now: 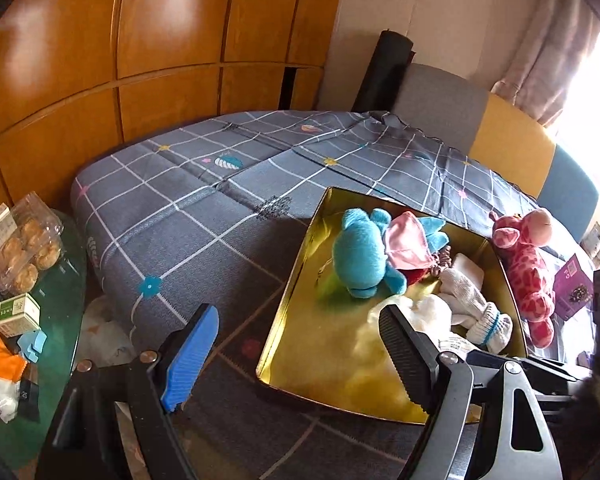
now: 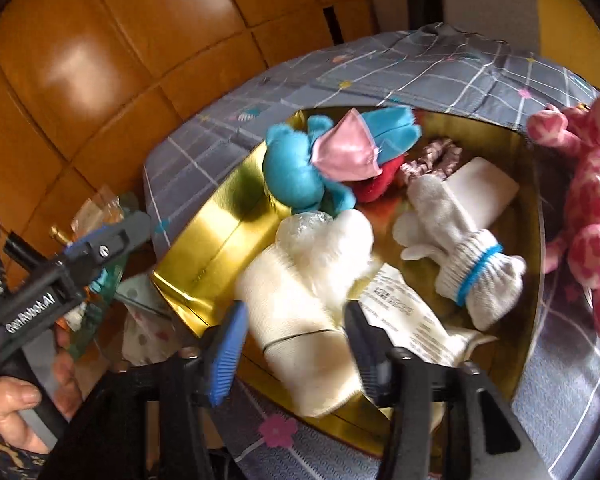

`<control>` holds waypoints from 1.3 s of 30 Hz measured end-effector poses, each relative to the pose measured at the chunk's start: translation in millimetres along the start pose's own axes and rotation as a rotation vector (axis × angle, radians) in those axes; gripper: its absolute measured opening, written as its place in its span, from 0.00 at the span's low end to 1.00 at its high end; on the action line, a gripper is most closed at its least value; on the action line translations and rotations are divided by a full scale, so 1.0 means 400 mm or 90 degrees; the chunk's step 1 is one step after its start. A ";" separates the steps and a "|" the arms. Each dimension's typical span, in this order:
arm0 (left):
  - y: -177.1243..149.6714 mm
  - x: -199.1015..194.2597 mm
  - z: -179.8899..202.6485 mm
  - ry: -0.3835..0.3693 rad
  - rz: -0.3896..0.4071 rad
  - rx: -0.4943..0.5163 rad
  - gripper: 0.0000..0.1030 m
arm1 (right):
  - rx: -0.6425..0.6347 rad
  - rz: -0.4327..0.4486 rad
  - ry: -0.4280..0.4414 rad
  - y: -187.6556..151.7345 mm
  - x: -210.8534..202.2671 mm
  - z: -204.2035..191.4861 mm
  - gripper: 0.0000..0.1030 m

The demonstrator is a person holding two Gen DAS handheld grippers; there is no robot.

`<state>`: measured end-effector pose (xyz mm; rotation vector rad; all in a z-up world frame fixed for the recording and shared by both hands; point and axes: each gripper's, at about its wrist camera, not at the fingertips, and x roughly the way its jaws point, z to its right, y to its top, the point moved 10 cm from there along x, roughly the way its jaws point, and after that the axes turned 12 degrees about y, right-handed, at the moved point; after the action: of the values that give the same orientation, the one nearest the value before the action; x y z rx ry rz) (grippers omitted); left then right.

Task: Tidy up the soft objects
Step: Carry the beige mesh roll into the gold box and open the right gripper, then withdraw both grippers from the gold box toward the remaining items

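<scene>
the right claw (image 2: 296, 344) stood spread over the near end of the gold tin (image 2: 204, 248), its blue pad (image 2: 226, 356) and black pad either side of a cream roll (image 2: 296, 320). whether the pads pressed the roll i could not tell; the frame was blurred there. the roll lay tilted across the tin's near rim, its lower end hanging past the edge. a white fluffy piece (image 2: 340, 248) sat just behind it, and a printed label (image 2: 404, 312) lay beside the black pad.

the left claw (image 1: 300, 360) hung wide and held nothing, its blue pad (image 1: 190, 360) over the checked bedcover (image 1: 172, 216) outside the tin's left wall, its black pad over the tin's inside. the gold floor (image 1: 328, 352) between them showed bare, the one open patch in the tin.

farther in, a white glove (image 2: 456, 248) with a blue band lay along the right side, near the right wall. a blue plush (image 1: 360, 256) with a pink cloth (image 1: 408, 244) on it filled the far left corner, touching a red bit and a patterned scrunchie (image 2: 432, 160).

outside the right wall, a pink giraffe (image 1: 528, 272) lay on the bedcover, just beside the rim. the cover stretched free to the left and far side of the tin. a glass side table (image 1: 60, 312) with snack packs stood off the bed's left edge.
</scene>
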<state>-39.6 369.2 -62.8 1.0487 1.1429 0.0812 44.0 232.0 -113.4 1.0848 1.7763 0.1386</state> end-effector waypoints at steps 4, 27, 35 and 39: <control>0.001 -0.018 0.018 -0.006 0.011 0.011 0.81 | 0.002 0.017 -0.020 0.003 -0.033 0.013 0.68; -0.024 -0.111 0.169 -0.070 0.045 0.103 0.81 | 0.034 0.109 -0.195 -0.089 -0.356 0.209 0.68; -0.045 -0.146 0.262 -0.099 0.053 0.161 0.81 | 0.084 0.126 -0.270 -0.139 -0.485 0.342 0.68; -0.057 -0.166 0.317 -0.116 0.057 0.192 0.81 | 0.113 0.138 -0.309 -0.164 -0.564 0.416 0.68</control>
<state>17.4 240.1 -30.0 1.3465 0.9597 -0.1173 156.5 -30.2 -73.9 1.3095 1.2527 -0.1451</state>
